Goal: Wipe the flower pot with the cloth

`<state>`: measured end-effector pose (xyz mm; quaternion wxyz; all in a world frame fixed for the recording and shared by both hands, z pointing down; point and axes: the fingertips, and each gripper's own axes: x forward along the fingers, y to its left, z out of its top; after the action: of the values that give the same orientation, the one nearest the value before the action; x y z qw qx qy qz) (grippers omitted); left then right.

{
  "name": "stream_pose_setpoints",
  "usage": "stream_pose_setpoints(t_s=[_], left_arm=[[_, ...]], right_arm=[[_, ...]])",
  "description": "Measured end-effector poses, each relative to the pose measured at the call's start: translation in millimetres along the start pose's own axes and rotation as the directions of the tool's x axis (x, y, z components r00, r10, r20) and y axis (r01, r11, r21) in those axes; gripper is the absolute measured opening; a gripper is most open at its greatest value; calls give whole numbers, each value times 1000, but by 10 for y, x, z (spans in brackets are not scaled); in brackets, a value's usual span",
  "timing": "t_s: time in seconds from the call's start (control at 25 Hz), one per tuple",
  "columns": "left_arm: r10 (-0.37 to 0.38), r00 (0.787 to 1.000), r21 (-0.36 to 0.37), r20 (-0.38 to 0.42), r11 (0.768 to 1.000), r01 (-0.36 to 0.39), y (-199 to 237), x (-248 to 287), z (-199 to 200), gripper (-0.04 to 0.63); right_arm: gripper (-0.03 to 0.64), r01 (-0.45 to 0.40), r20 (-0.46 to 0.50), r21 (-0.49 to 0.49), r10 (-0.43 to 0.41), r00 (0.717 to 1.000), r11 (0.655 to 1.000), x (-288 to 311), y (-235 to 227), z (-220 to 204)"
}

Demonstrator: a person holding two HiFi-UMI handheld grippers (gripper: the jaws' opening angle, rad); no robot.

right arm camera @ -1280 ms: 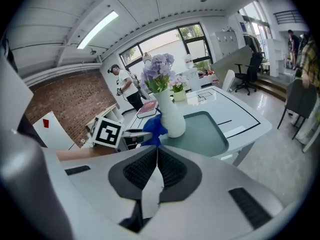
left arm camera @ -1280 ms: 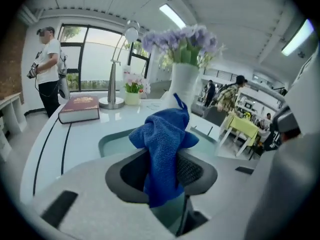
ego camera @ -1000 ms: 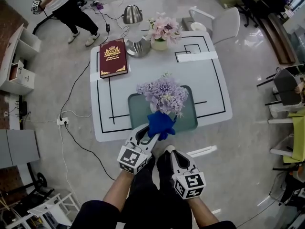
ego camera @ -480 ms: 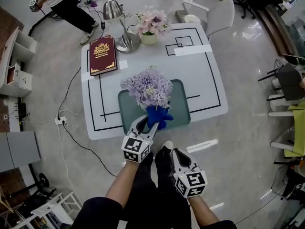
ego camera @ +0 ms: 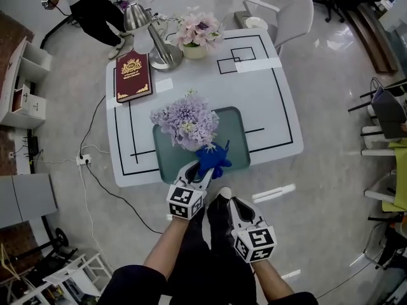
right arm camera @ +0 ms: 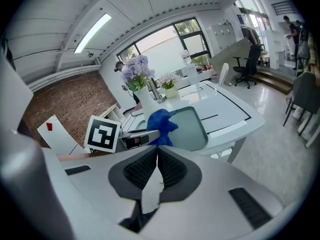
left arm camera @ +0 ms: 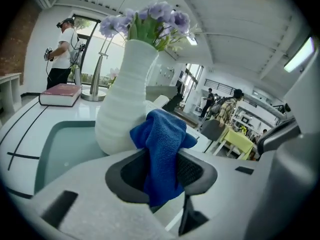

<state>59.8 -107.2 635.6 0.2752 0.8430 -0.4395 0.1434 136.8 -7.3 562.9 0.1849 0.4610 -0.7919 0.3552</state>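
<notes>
You are holding the left gripper (ego camera: 198, 170) at the near edge of the white table (ego camera: 270, 100); its jaws are clamping on the blue cloth (left arm camera: 161, 149), closed as far as the folded fabric is letting them; the cloth's lower part is hanging down through the gap, and its bunched top is pressing against the lower side of the flower pot (left arm camera: 122, 104). The flower pot, white and ribbed, is standing upright on the teal mat (ego camera: 240, 138) near your side of the table; purple flowers (ego camera: 186, 119) are spreading over it, so from the head view they are hiding most of it.

You are carrying the right gripper (right arm camera: 154, 171) low and off the table, above your legs, just to the right of the left one; its jaws are meeting pad to pad and are gripping nothing; its view is looking past the left gripper's marker cube toward the cloth and the mat.

At the far side of the table, a dark red book (ego camera: 133, 77) is lying flat near the left edge; a silver lamp (ego camera: 152, 38) is standing just beside it; a second pot of pink flowers (ego camera: 199, 33) is sitting next to the lamp. A white chair (ego camera: 289, 19) is standing at the far right corner; a person (ego camera: 86, 2) is standing on the floor beyond the far left corner.
</notes>
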Motion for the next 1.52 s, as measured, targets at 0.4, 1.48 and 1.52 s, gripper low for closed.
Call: stream_pose_setpoints(t_s=[0.4,1.48,1.52], left_arm=[[154,943,-73,294,988,-139,-255,73,1037,146],[116,967,-92,227,991,-98,-536,120,728,144],[106,966,-65,238,994,-93,-562,4,751,144]], right_arm=[[11,-5,-6,11,6,1000,1000,48,-320,112],[9,-15,67,-6,16,998,1000,-142,-484,224],[9,-16,77,-13,16,997,1000,-148,-447,240]])
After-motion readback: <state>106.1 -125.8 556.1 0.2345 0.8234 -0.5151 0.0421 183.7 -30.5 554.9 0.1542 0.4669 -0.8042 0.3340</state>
